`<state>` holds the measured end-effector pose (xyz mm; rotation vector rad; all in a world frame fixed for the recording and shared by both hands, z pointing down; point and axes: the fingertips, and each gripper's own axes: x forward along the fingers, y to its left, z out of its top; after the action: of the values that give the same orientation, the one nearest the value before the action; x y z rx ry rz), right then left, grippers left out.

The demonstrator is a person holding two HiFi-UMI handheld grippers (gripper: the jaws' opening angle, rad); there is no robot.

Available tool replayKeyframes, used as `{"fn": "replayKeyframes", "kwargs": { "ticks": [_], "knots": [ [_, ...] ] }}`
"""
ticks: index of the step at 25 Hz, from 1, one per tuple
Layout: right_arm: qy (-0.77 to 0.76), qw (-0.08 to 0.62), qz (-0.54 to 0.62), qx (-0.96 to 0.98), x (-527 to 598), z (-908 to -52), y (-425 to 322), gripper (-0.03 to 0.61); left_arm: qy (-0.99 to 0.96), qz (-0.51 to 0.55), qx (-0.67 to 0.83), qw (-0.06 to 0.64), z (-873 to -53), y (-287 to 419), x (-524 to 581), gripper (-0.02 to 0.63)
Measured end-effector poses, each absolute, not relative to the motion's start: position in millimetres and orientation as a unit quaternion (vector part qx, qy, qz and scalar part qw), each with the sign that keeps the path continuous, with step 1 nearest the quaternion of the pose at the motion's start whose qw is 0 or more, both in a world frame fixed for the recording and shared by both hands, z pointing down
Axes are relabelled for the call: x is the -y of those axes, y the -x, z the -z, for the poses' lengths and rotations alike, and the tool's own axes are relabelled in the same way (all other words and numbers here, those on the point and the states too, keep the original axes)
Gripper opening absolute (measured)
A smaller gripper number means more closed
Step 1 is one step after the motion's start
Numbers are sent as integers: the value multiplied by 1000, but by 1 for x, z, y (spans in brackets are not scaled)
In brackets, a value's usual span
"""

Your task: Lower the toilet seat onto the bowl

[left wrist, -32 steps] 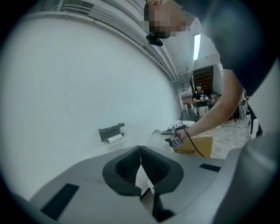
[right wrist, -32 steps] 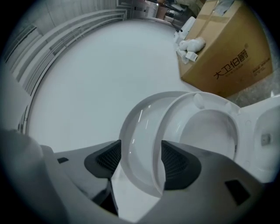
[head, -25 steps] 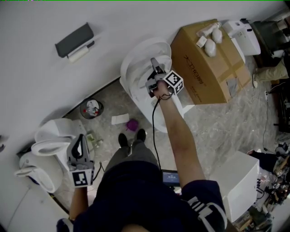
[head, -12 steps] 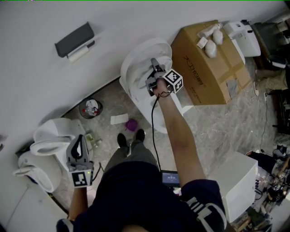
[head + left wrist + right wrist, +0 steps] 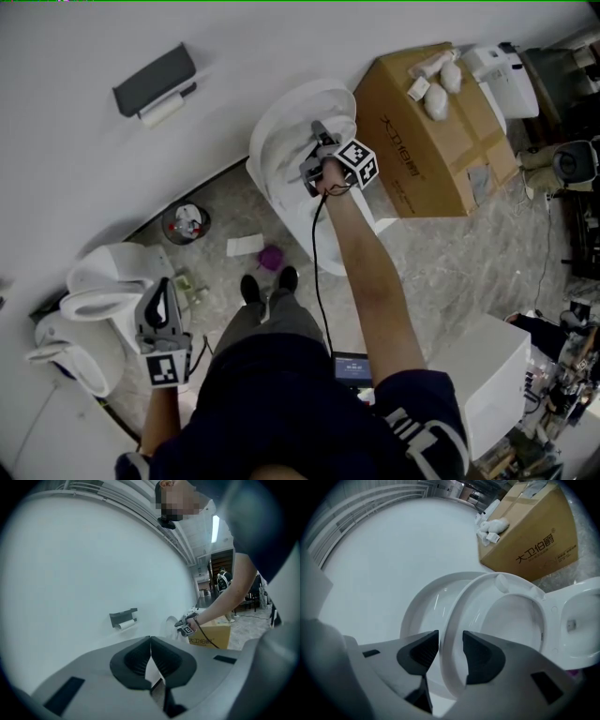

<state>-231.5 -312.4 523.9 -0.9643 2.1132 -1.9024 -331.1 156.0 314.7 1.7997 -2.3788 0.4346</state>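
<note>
The white toilet's seat [image 5: 286, 141] stands raised against the lid [image 5: 333, 98] and the wall, above the bowl [image 5: 323, 239]. My right gripper [image 5: 319, 133] reaches to the upright seat's edge. In the right gripper view the seat rim [image 5: 449, 616] runs between the two dark pads of that gripper [image 5: 451, 641], whose jaws are closing around it; a thin gap still shows beside the left pad. The lid [image 5: 419, 609] stands just behind. My left gripper [image 5: 163, 292] hangs low at the left, shut and empty, with its pads [image 5: 136, 660] meeting.
A brown cardboard box [image 5: 431, 141] with white items on top stands right of the toilet. A second white toilet [image 5: 94, 300] sits by my left gripper. A small bin [image 5: 187, 223], a purple object [image 5: 273, 258] and a white cabinet [image 5: 497, 375] are on the floor. A paper holder [image 5: 155, 84] hangs on the wall.
The right gripper has stayed at the upright seat's edge, shifting only slightly. The left gripper has barely moved.
</note>
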Motion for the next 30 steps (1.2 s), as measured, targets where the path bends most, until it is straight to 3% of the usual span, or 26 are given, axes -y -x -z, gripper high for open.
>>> {"fn": "replayKeyframes", "kwargs": {
  "ticks": [9,30],
  "knots": [
    [336,44,635,-694,312,-525,232,161,-596,-141,788,65,-315,334,-158,26],
    [317,87,647,-688,298,-516,206,107,-597,-148,786,69,-319,336,-164,26]
  ]
}}
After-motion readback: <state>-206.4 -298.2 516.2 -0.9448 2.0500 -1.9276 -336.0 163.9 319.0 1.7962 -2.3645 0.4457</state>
